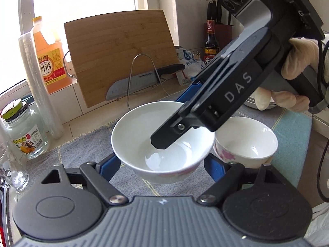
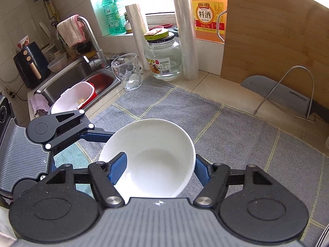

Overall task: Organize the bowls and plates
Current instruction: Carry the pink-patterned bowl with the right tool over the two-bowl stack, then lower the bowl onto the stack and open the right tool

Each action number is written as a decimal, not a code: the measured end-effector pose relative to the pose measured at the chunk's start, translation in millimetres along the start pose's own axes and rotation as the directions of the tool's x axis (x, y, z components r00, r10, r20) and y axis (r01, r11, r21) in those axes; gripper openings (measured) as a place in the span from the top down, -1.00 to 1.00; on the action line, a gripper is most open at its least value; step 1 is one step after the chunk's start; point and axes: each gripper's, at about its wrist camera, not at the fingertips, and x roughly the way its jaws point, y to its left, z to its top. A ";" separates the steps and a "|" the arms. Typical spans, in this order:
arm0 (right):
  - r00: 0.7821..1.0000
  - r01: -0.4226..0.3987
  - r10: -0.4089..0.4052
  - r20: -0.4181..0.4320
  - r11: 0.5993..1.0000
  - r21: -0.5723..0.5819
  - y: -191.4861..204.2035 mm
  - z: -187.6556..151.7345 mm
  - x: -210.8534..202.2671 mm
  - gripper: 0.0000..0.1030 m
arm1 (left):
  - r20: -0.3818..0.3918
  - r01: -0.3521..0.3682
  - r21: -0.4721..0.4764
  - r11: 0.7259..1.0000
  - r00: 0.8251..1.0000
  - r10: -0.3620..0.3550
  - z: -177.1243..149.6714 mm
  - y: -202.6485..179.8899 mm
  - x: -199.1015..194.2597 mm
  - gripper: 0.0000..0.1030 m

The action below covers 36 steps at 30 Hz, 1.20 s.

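Glossy white round bowl point(image 2: 152, 158) pinched by right gripper point(image 2: 158, 164); left gripper point(image 1: 162, 164) spread open around it.

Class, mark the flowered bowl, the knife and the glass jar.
flowered bowl point(image 1: 246, 144): left wrist view, inner wall.
knife point(image 1: 131, 82): left wrist view, blade.
glass jar point(image 2: 163, 58): right wrist view, its side.

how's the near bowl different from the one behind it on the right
The near bowl has the right gripper reaching into it, one finger inside its rim; the far bowl stands free on the cloth. The near bowl sits between the left gripper's fingers; the far one lies outside them. Both are white, upright and empty.
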 end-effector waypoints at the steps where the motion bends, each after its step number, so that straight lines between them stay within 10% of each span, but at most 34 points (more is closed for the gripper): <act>1: 1.000 0.008 -0.008 0.004 1.000 0.006 -1.6 -3.2 -4.6 -0.45 | 0.003 0.010 0.006 1.000 1.000 -0.010 2.4 -4.4 0.1 -0.70; 17: 0.990 0.133 -0.138 0.029 0.982 0.132 -31.4 -64.9 -71.3 -0.45 | 0.015 0.178 0.089 0.980 0.984 -0.180 26.2 -69.7 18.2 -0.70; 36: 0.991 0.135 -0.136 -0.005 0.974 0.182 -42.1 -83.6 -67.2 -0.45 | -0.036 0.226 0.055 0.973 0.974 -0.224 18.3 -81.8 25.9 -0.70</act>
